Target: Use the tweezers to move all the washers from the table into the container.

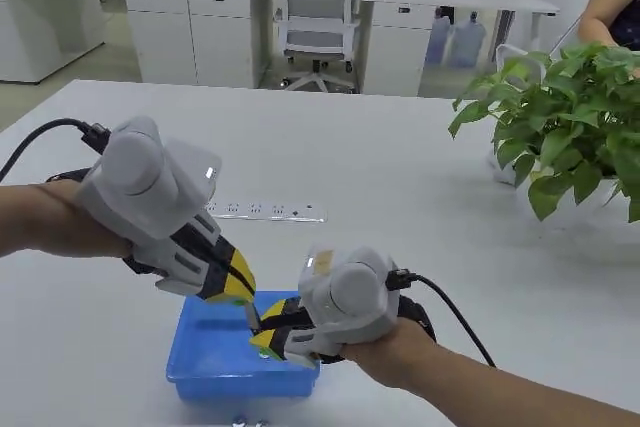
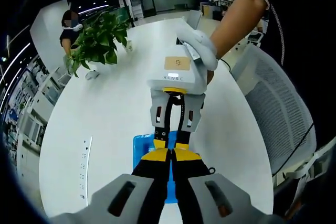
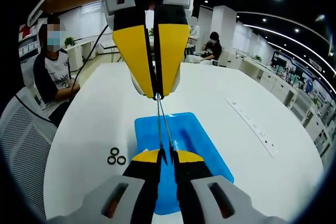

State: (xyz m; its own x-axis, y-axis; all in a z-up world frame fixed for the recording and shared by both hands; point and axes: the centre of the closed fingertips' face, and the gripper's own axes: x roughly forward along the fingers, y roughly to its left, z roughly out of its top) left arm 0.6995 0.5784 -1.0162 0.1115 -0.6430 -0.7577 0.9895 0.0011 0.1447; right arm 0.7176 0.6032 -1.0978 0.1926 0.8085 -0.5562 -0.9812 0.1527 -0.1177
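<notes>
Three washers (image 3: 116, 157) wait on the worktop (image 3: 79, 129) beside the container (image 3: 197, 142) while the left gripper (image 3: 156, 94) and right gripper (image 3: 167, 157), jaws both clenched on the tweezers (image 3: 161, 124) above it, seemingly settle a working grip.

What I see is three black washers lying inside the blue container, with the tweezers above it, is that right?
Not quite. The three black washers lie on the white table beside the blue container, not inside it, as the right gripper view shows. The tweezers are indeed above the container.
</notes>
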